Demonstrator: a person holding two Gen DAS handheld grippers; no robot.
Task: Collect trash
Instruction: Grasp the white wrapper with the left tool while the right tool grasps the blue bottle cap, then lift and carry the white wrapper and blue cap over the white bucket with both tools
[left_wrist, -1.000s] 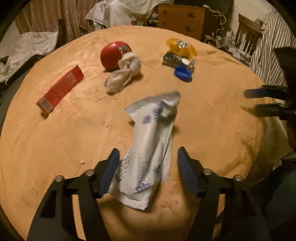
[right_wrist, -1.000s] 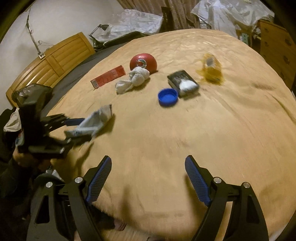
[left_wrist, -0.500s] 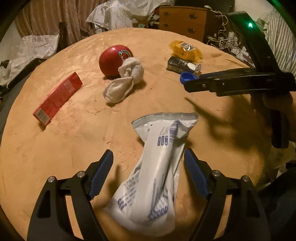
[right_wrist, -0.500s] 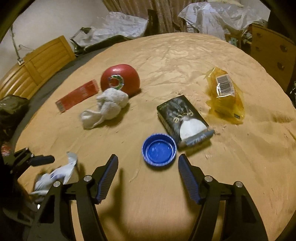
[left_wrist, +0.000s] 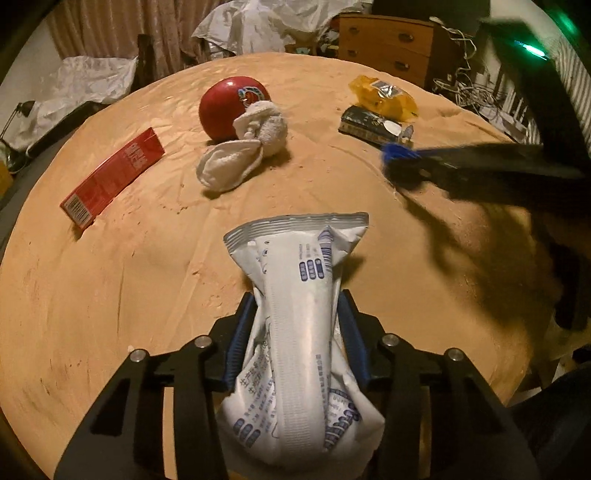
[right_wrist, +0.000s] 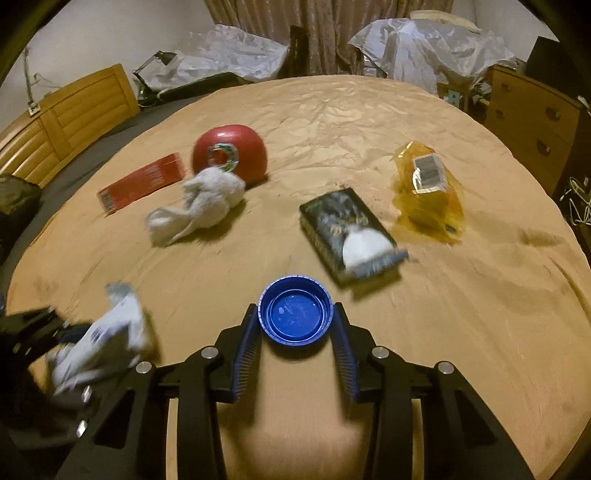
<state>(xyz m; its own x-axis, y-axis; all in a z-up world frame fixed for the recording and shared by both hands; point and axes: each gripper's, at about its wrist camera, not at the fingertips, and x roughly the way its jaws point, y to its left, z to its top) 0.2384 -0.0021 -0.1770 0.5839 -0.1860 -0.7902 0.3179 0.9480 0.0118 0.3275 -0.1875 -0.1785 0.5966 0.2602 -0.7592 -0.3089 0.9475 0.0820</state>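
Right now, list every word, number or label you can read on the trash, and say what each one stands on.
Nothing reads clearly enough to quote.
White wrapper: blue printed characters, too small and creased to read.
Red box: pale lettering and a barcode, blurred.
Red ball: round logo, unreadable.
Yellow bag: barcode label, digits too small.
Dark packet: pale script, blurred.
Blue cap: no text seen.
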